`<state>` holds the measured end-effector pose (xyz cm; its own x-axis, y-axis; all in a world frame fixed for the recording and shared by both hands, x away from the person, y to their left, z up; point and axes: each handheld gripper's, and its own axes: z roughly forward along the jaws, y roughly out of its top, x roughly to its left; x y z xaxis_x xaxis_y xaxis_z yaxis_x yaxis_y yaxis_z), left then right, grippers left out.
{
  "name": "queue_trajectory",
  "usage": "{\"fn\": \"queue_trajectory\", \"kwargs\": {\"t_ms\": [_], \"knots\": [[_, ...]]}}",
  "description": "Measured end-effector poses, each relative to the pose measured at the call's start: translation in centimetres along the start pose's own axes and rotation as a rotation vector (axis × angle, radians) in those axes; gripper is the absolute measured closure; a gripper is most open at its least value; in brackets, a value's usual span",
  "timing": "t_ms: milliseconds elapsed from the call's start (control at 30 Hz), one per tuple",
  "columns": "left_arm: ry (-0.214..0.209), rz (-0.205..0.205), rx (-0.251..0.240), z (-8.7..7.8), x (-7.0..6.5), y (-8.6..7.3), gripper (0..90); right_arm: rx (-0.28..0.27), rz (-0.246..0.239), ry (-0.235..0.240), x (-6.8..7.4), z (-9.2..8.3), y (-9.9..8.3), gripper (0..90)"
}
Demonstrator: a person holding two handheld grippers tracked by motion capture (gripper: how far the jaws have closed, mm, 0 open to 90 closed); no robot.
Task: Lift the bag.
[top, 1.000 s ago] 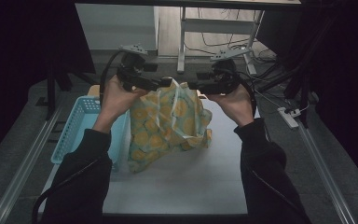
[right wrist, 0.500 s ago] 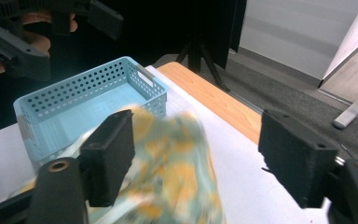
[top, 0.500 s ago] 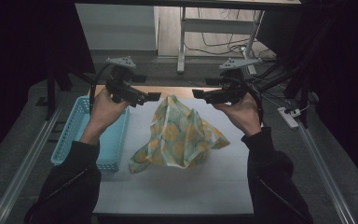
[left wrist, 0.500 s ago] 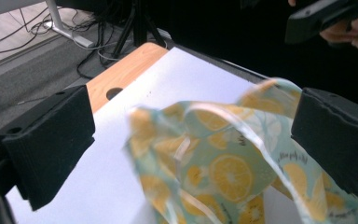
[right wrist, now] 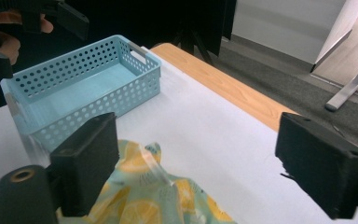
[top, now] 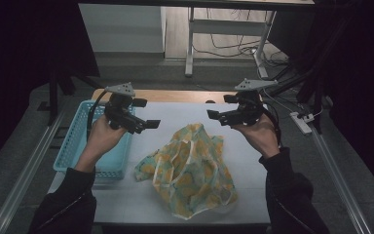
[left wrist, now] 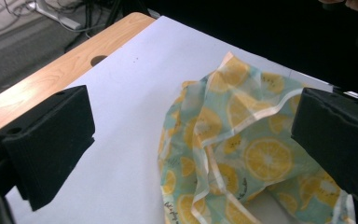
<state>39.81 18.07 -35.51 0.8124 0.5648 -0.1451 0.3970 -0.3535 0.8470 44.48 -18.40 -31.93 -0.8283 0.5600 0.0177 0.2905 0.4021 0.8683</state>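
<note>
Both claws are spread with nothing in them, left claw (top: 152,124) and right claw (top: 212,116), right's just been opening. The cloth (top: 190,170) below between them looks light and floppy, so we'd pinch its hem corners.

Dim room — grey floor (top: 141,73), white-legged desk (top: 190,44) behind, cables (top: 233,46) trailing.

In the high view the left gripper (top: 152,124) sits left of centre, held in the left hand (top: 100,139), its dark-sleeved forearm rising from the lower left corner of the frame; its jaws stand wide apart with nothing between them, pointing toward the frame's middle. The right gripper (top: 213,116) sits right of centre in the right hand (top: 258,134), forearm rising from the lower right, pointing back toward the left one. Its jaws have just been opening and stand wide with nothing between them.
</note>
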Motion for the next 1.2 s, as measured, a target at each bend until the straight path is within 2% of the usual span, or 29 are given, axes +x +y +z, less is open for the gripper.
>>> {"fn": "queue_trajectory", "kwargs": {"t_ms": [133,267,533,700,867,1200], "knots": [[-0.003,-0.017,-0.008,-0.2,-0.3,-1.3,0.0,-0.002,0.003,0.006,0.3,-0.1,-1.3,10.1],[0.013,-0.021,0.010,-0.4,-0.8,-2.6,0.0,0.000,0.013,0.009,0.5,-0.2,-2.5,8.7],[0.037,-0.038,0.013,-0.8,-1.7,-5.5,0.0,0.001,0.030,0.003,0.9,-0.7,-5.1,6.3],[0.048,-0.058,0.019,-1.2,-2.4,-7.5,0.0,-0.004,0.019,0.001,1.5,-1.4,-6.8,3.2],[0.066,-0.085,0.017,-1.8,-3.2,-9.5,0.0,-0.002,0.002,-0.014,2.1,-1.9,-8.7,0.9],[0.122,-0.111,0.030,-3.1,-5.2,-13.2,0.0,0.009,0.038,-0.049,2.9,-3.5,-12.8,0.0]]}}
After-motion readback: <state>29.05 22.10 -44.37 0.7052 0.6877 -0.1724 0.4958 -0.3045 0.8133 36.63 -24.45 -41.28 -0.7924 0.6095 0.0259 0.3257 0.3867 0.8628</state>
